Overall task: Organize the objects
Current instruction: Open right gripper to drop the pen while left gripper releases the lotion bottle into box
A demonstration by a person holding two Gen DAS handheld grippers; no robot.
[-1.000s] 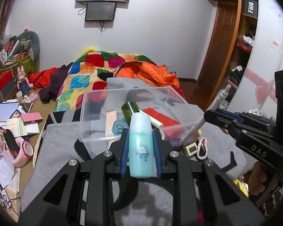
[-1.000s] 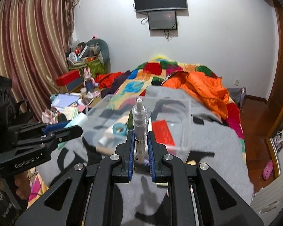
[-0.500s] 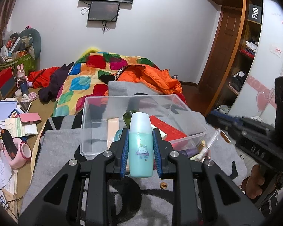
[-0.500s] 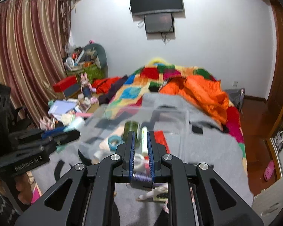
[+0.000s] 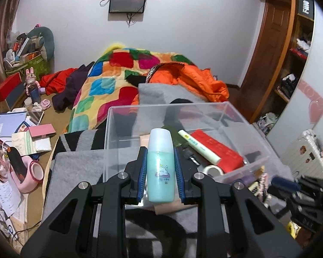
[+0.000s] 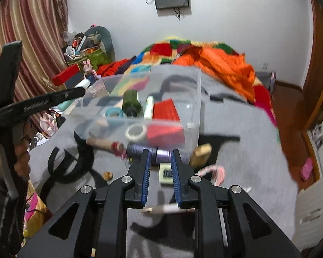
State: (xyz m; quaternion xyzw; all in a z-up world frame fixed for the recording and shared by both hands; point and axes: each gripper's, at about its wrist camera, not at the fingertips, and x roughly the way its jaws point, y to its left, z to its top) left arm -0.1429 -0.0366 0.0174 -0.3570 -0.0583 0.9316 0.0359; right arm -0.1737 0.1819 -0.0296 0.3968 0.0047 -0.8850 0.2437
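Left wrist view: the left claw [image 5: 160, 166] is clamped on an upright teal bottle [image 5: 161, 167], both blue pads pressed to its sides, held just in front of the near wall of a clear plastic bin [image 5: 243, 126]. The bin sits on a grey blanket [image 5: 75, 172] on the bed. Inside it lie a red packet [image 5: 217, 150], a pale green tube [image 5: 199, 147] resting across that packet, and a roll of white tape [image 5: 213, 169] against the near wall.

The right wrist view adds a dark green jar [image 6: 131, 103] on its side and a teal tape ring [image 6: 114, 112] deeper in the bin. The right claw [image 6: 160, 172] has just been opening; its jaws stand slightly apart with nothing pinched between them. A pen-like stick [image 6: 165, 209] lies blurred on the blanket below the claw's base. Just outside the bin's near wall sit a purple spool [image 6: 149, 150], a wooden roller [image 6: 101, 144], a tan block [image 6: 201, 151] and a small cream box [image 6: 165, 173], crowding that edge.

The bin's top is open, and its back left part is bare. To the right of the bin the blanket is mostly free up to the bed's edge; to the left, the left claw's body and the person's hand [image 6: 21, 157] stand close by.
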